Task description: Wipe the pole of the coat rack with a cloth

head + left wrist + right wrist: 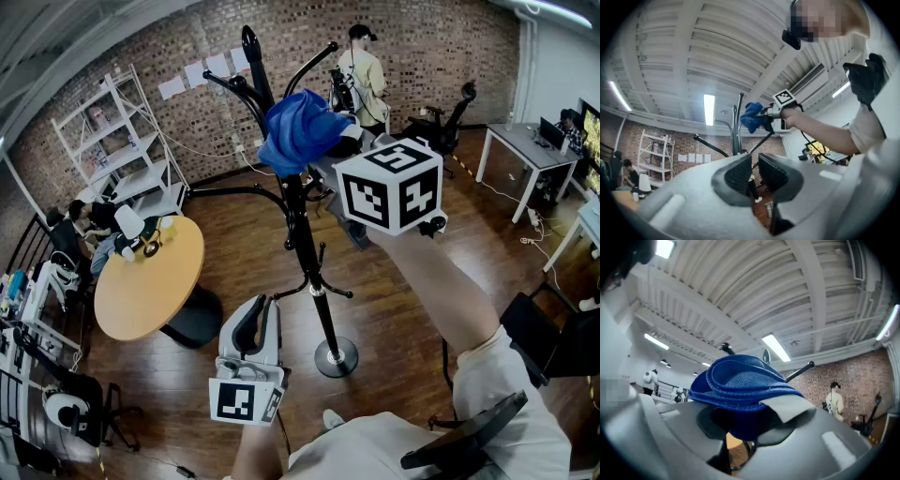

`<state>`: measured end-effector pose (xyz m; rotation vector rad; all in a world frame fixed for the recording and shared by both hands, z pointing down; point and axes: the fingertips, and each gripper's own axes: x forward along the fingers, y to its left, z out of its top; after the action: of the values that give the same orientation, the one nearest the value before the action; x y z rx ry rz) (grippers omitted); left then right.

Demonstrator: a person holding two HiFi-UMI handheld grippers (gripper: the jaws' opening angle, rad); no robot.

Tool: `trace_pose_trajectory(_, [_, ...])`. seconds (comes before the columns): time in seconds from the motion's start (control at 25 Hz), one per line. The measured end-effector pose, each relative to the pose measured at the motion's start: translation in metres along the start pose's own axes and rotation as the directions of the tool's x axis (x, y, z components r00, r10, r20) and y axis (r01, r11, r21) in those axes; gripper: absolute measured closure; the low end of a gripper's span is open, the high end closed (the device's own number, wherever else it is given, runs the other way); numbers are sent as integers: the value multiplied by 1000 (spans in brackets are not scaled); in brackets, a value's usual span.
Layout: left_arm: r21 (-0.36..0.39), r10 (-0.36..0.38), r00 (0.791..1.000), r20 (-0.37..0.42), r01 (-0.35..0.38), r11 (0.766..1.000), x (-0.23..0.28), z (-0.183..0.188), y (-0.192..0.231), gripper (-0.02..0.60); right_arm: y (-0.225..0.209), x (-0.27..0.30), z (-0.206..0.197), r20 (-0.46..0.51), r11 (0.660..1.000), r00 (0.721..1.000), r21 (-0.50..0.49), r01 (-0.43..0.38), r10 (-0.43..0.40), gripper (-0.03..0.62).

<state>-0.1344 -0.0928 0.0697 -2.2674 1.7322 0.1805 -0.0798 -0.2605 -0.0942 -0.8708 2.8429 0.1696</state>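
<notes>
Right gripper: jaws clamped on the folded blue cloth, which bulges out above them. Left gripper: pads almost together with only a thin slit between, nothing in it. Head view: cloth sits against the upper part of the coat rack pole, where the hook arms branch off; right arm reaches out to it. Left gripper is low, near the rack's round base, clear of the pole. Round wooden table stands to the left
</notes>
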Motion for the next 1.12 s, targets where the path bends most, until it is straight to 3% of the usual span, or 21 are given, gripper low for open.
trace_pose_trajectory(0.12, [-10, -4, 1000, 19, 4, 1000, 9, -5, 30, 548, -4, 48, -2, -37, 993, 999, 120, -9, 14, 493])
trace_pose_trajectory(0.24, [-46, -15, 1000, 21, 16, 999, 25, -16, 54, 548, -1, 72, -29, -88, 984, 996, 180, -8, 24, 493])
trace_pose_trajectory(0.44, [-72, -46, 998, 43, 49, 996, 44, -22, 63, 548, 25, 53, -111, -182, 977, 983, 207, 42, -4, 493])
trace_pose_trajectory(0.64, [-82, -49, 998, 29, 51, 995, 51, -29, 63, 548, 19, 35, -166, -197, 957, 980, 279, 75, -19, 493])
trace_pose_trajectory(0.76, [-75, -17, 1000, 26, 19, 997, 48, -32, 72, 548, 44, 20, -151, -117, 974, 993, 225, 2, 25, 493])
trace_pose_trajectory(0.84, [-72, -9, 1000, 16, 10, 997, 47, -36, 79, 548, 74, 14, -125, -56, 992, 996, 110, -60, 66, 493])
trace_pose_trajectory(0.96, [-75, -2, 1000, 14, 3, 997, 48, -40, 86, 548, 96, 36, -71, 29, 990, 992, -59, -124, 126, 493])
trace_pose_trajectory(1.12, [-79, 15, 999, 43, -12, 997, 39, -37, 91, 548, 65, 85, -24, 11, 995, 997, -68, -79, 80, 493])
